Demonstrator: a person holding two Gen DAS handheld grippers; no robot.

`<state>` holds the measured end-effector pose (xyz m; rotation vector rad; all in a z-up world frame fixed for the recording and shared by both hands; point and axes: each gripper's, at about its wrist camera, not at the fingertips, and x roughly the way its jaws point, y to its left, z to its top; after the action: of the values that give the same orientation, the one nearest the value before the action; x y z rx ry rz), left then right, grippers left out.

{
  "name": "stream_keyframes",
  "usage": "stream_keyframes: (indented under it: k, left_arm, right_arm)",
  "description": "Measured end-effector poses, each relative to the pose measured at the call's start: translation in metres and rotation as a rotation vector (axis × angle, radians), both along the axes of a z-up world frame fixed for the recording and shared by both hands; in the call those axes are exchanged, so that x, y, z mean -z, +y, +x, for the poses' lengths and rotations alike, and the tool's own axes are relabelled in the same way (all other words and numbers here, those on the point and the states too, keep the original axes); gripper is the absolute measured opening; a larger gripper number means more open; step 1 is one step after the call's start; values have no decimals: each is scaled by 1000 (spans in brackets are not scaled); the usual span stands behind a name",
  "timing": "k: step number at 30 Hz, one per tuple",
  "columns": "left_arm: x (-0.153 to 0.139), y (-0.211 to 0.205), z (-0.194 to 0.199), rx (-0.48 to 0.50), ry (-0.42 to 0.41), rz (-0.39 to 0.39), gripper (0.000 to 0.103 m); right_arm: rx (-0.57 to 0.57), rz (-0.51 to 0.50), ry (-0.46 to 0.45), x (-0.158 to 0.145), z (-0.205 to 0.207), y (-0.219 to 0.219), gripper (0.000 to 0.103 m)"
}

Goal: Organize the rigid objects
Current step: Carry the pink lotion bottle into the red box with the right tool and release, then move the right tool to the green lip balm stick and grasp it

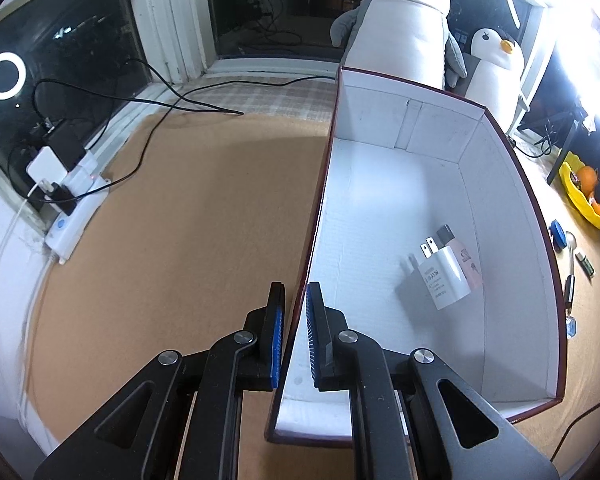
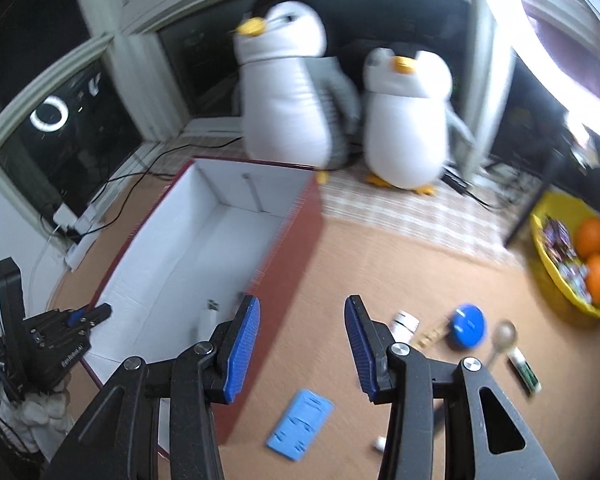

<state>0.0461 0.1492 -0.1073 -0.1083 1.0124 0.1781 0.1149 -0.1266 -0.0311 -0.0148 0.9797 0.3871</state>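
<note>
A dark red box with a white inside (image 1: pixel 500 216) (image 2: pixel 300 248) stands on the cork table. A white plug adapter (image 1: pixel 446 278) (image 2: pixel 208 318) and a pink item (image 1: pixel 466 258) lie inside it. My left gripper (image 1: pixel 296 332) (image 2: pixel 88 314) is shut on the box's left wall, one finger on each side. My right gripper (image 2: pixel 302 344) is open and empty, above the table just right of the box. On the table to the right lie a blue flat piece (image 2: pixel 300 424), a blue round lid (image 2: pixel 468 324) (image 1: pixel 558 234), a spoon (image 2: pixel 502 338) (image 1: pixel 571 264), a small white jar (image 2: pixel 406 322) and a glue stick (image 2: pixel 524 370).
Two plush penguins (image 2: pixel 284 80) (image 2: pixel 406 120) stand behind the box by the window. A yellow bowl (image 2: pixel 556 288) with oranges and sweets is at the far right. A power strip (image 1: pixel 74 204) with chargers and cables lies at the left by the window.
</note>
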Motion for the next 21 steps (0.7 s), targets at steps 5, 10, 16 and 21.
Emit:
stream_keyframes:
  k: [5,10,16,21]
  left_arm:
    - [-2,-1,-4,-2,-1,2,9]
    - [-3,-3,-6,-3,-1,7,9]
    - [-5,-4,-7,-4,4,15,10]
    - [-5,-5,-8,-3,7,21,10]
  right_arm:
    - [113,1,24,11,-18,-57,44]
    - [202,-17,76,34,-30,-105,44]
    - [298,-47,136,68,-39,-151,44]
    - [350,-62,147,82,-36,-174,44]
